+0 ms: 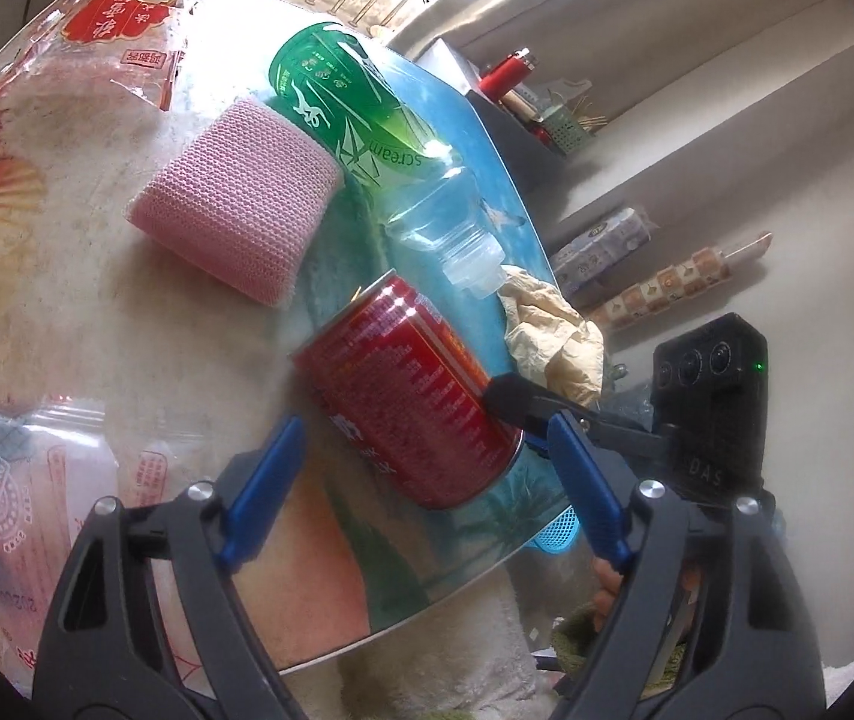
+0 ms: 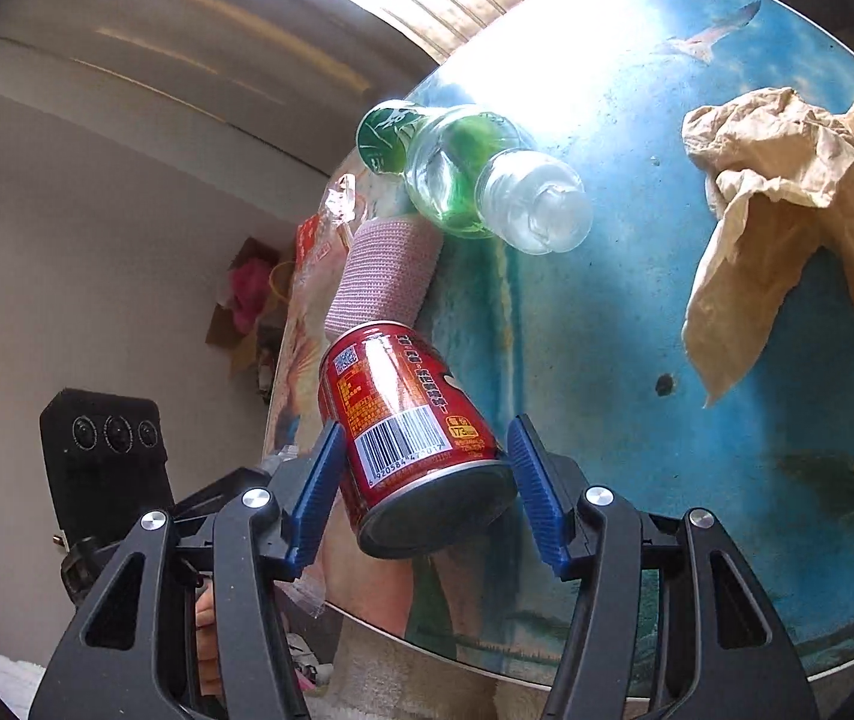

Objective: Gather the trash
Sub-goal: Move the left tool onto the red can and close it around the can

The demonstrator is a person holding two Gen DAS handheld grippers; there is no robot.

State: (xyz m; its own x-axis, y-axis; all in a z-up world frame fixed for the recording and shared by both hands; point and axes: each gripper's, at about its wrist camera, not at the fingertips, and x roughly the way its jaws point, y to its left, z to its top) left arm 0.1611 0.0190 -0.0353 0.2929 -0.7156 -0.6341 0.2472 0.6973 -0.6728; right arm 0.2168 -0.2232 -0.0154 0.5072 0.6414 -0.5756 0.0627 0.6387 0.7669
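Lying on its side on the glossy printed worktop (image 2: 637, 330), the red drink can (image 2: 409, 438) sits low in the middle of the right wrist view, its silver base turned toward the camera. The right hand-held gripper (image 2: 427, 480) straddles that base at a middling width: its left blue pad (image 2: 319, 492) lies against the can's wall, while its right blue pad (image 2: 538, 492) seems to stand just off the rim, so whether the can is truly clamped cannot be told.

In the left wrist view the same can (image 1: 409, 402) lies at centre, and the left hand-held gripper (image 1: 427, 480) stands wide, its blue pads on either side of the can's near end and clear of it. A black fingertip of the right tool touches the can's right side there.

Above the can lies an uncapped clear bottle with a green label (image 1: 367, 126), its mouth pointing toward the can. A pink knitted pad (image 1: 241, 216) rests just left of the bottle. A crumpled beige tissue (image 2: 787, 228) lies at the right edge of the right wrist view. Clear plastic wrappers (image 1: 109, 42) sit at the upper left of the left wrist view.
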